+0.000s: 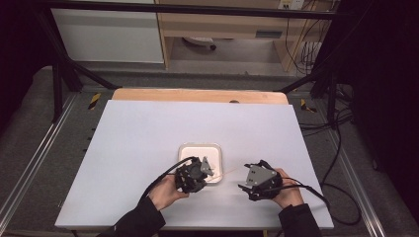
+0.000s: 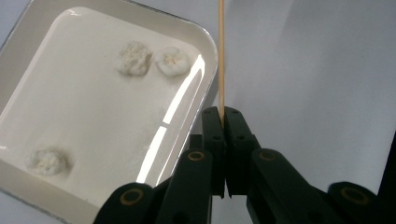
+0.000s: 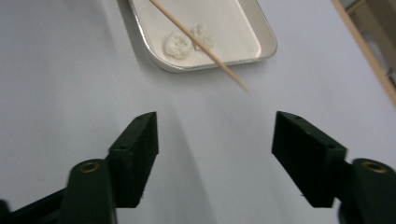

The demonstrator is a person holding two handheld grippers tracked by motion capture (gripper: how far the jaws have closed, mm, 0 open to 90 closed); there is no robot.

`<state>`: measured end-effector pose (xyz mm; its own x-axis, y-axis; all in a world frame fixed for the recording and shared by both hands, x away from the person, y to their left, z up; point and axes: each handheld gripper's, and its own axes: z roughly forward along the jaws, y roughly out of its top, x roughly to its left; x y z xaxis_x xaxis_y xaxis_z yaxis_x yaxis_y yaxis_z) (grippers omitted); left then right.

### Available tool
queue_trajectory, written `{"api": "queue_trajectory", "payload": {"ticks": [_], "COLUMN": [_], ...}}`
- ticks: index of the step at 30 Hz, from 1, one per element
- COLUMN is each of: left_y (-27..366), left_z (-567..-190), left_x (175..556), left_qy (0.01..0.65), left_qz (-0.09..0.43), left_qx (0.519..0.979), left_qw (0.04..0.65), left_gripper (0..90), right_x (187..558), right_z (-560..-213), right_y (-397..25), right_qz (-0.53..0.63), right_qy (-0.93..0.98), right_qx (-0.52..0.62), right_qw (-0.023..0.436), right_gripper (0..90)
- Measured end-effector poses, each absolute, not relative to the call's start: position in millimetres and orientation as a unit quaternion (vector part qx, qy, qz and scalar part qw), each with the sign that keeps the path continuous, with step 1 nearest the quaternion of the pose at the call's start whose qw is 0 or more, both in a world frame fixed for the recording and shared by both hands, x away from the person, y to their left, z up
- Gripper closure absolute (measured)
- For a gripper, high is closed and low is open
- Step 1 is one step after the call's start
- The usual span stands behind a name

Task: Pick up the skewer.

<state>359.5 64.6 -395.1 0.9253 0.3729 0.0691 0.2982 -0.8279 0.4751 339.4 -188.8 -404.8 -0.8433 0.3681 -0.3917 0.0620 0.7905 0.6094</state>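
- Nearest to us, in the high view, two hands come in from the bottom edge. The left gripper (image 1: 193, 174) is just at the near side of the tray, and the right gripper (image 1: 259, 180) is over the bare surface (image 1: 133, 143), to the right of the tray.
- We see the fingers of the left gripper (image 2: 222, 122) closed narrow on a thin wooden skewer (image 2: 221, 56). The fingers of the right gripper (image 3: 215, 144) stand wide apart and hold nothing.
- The long axis of the skewer (image 1: 228, 173) runs from the left gripper toward the right one, so its free tip (image 3: 243, 88) points at the gap between the open fingers, a little ahead of them and not touching. We judge that the right hand is the nearer one to take this tip.
- The skewer (image 3: 201, 46) is pale, straight and very thin, and it passes above the near corner of the tray.
- Farther, the white tray (image 1: 219, 154) with rounded corners lies on the surface. It holds three small white crumbly pieces (image 2: 134, 58): two side by side, one apart.
- Beyond, we see the wooden edge (image 1: 197, 95) of the table.
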Motion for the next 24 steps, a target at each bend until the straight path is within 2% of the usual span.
{"api": "queue_trajectory", "payload": {"ticks": [5, 11, 24], "left_y": [85, 113, 166], "left_z": [-392, -393, -403], "left_x": [357, 353, 339], "left_qy": [0.2, 0.23, 0.29], "left_qz": [0.086, 0.099, 0.129], "left_qx": [0.937, 0.917, 0.868], "left_qw": [0.272, 0.312, 0.382], "left_gripper": [88.6, 88.5, 88.4], "right_x": [347, 351, 359], "right_z": [-409, -412, -414], "right_y": [-200, -204, -199], "right_qz": [0.323, 0.329, 0.342], "right_qy": [0.9, 0.888, 0.869], "right_qx": [0.193, 0.248, 0.33], "right_qw": [0.219, 0.203, 0.137], "right_gripper": [17.3, 10.1, 6.9]}}
